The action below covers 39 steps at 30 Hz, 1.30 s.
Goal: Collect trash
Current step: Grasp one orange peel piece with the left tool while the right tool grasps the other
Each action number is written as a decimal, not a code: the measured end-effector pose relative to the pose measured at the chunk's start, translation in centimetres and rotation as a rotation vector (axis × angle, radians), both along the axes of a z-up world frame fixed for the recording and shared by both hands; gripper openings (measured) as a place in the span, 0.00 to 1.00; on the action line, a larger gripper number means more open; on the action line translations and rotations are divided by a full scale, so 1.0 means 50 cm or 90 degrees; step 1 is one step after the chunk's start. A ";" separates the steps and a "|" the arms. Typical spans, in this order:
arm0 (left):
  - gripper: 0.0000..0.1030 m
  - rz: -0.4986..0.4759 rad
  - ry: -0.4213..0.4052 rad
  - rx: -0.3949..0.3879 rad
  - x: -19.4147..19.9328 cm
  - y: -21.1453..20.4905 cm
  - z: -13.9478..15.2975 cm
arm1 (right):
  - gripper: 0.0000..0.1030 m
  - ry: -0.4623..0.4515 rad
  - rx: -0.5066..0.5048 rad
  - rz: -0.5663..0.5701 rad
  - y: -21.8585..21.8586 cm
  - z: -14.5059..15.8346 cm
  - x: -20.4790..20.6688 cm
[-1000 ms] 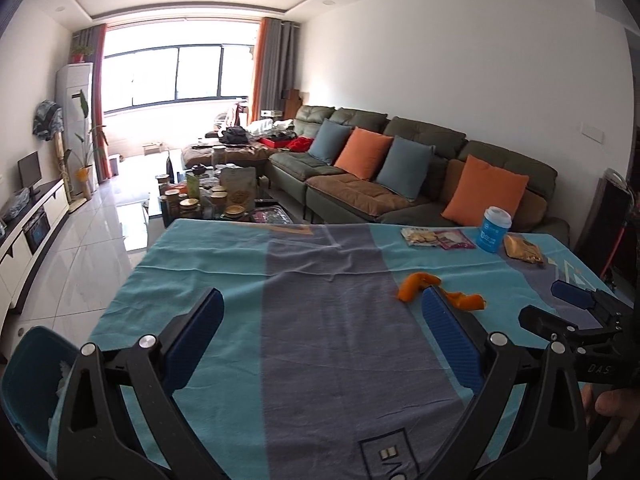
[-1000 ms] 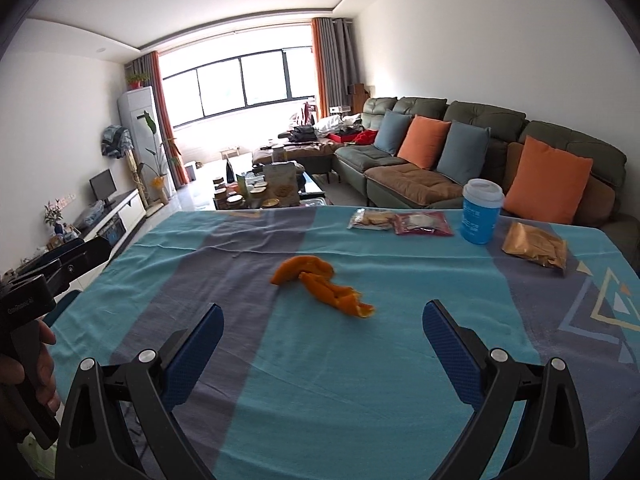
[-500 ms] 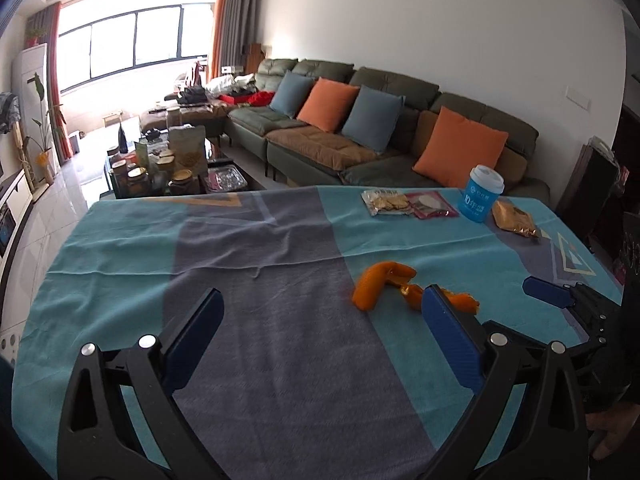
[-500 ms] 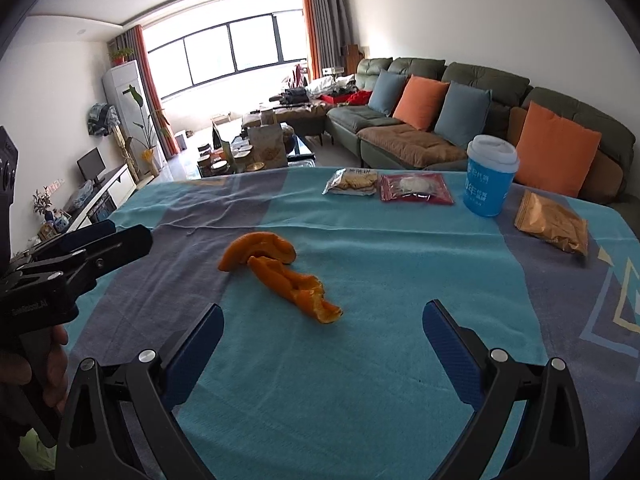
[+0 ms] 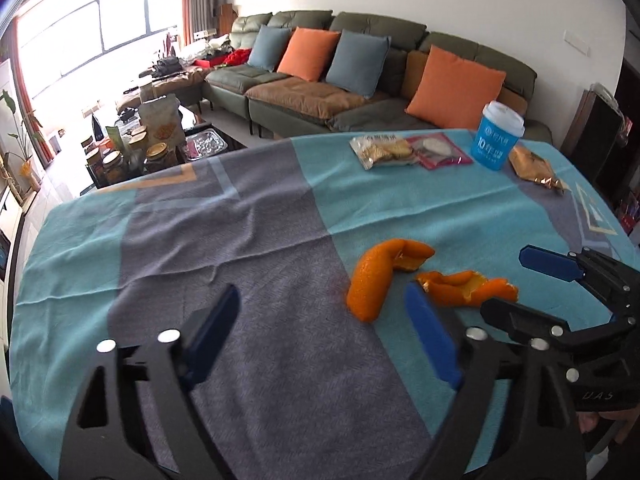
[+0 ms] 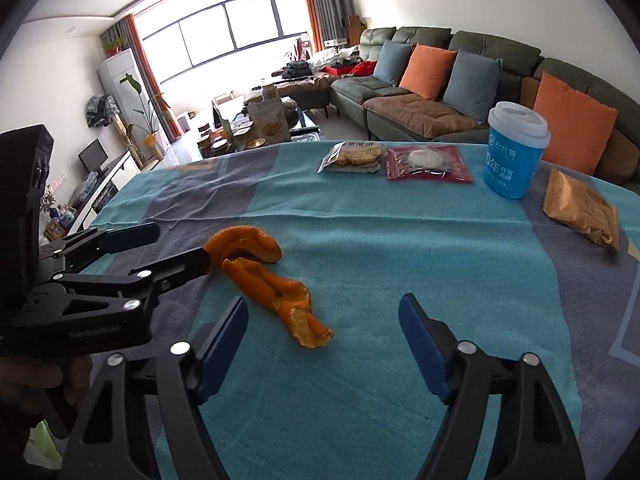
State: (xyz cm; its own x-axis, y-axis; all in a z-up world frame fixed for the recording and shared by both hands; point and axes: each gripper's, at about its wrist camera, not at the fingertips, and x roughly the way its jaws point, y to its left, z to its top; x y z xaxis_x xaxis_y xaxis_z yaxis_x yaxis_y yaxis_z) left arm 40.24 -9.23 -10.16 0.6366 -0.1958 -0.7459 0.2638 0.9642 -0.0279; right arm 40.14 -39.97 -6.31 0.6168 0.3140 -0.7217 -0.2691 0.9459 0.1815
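Orange peel (image 5: 372,280) lies in two curled pieces on the blue and grey tablecloth (image 5: 240,240); it also shows in the right wrist view (image 6: 272,280). My left gripper (image 5: 324,308) is open and empty, its right finger close beside the peel. My right gripper (image 6: 322,312) is open and empty, just short of the peel's near end. Each gripper shows in the other's view: the right one (image 5: 516,276), the left one (image 6: 180,246) touching or almost touching the peel's far piece.
At the table's far side lie a biscuit packet (image 6: 352,158), a red packet (image 6: 426,164), a blue lidded cup (image 6: 514,150) and a brown packet (image 6: 580,208). A sofa with cushions (image 6: 440,92) and a cluttered coffee table (image 5: 152,144) stand beyond.
Both grippers have moved forward and down toward the orange peel, which now sits close in front of them. Both stay open.
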 end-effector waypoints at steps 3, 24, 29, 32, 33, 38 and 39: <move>0.67 -0.008 0.016 0.002 0.009 -0.005 -0.012 | 0.61 0.013 0.002 0.017 0.010 -0.005 0.007; 0.12 -0.036 0.029 -0.035 -0.020 -0.005 -0.016 | 0.12 0.029 0.005 0.055 0.039 -0.008 -0.002; 0.12 -0.016 0.009 -0.033 -0.054 0.021 0.005 | 0.12 0.014 0.013 0.055 0.039 0.011 -0.023; 0.12 -0.004 -0.006 -0.033 -0.077 0.040 0.023 | 0.12 0.002 0.014 0.062 0.049 0.029 -0.038; 0.12 0.001 -0.010 -0.035 -0.084 0.048 0.029 | 0.12 -0.002 0.014 0.064 0.053 0.034 -0.043; 0.12 0.026 -0.032 -0.039 -0.123 0.095 0.057 | 0.12 -0.022 0.011 0.078 0.079 0.063 -0.071; 0.12 0.031 -0.036 -0.038 -0.131 0.104 0.061 | 0.12 -0.025 0.011 0.080 0.084 0.067 -0.077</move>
